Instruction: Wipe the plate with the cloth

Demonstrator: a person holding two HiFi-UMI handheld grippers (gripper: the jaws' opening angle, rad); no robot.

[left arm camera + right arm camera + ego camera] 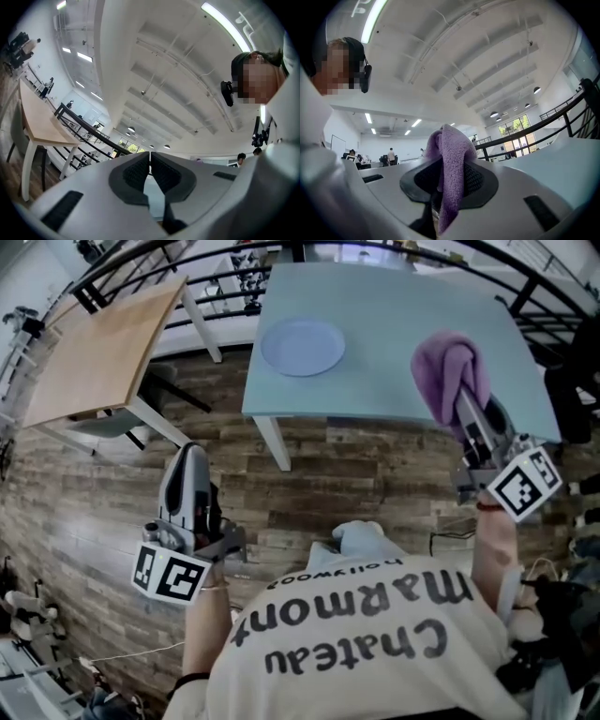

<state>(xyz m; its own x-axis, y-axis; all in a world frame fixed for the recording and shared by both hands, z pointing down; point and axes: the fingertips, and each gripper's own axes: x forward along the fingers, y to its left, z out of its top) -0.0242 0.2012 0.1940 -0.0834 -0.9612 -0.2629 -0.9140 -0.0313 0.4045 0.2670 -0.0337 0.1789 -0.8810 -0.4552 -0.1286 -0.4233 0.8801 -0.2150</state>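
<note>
A pale blue plate [303, 346] lies on the light blue table [394, 381], near its left front corner. A purple cloth [448, 376] hangs bunched over the table's right front part, and my right gripper [466, 407] is shut on it. In the right gripper view the cloth [452, 173] is pinched between the dark pads and drapes over the gripper's tip [450, 176]. My left gripper [187, 457] is held low over the wooden floor, left of the table, shut with nothing in it. Its pads [137, 172] meet in the left gripper view, where the gripper [150, 161] points up toward the ceiling.
A wooden table [98, 348] with white legs stands at the left. A black railing [141, 263] runs along the back. The blue table's white leg [272, 442] stands between my left gripper and the plate. People stand far off in the room [391, 154].
</note>
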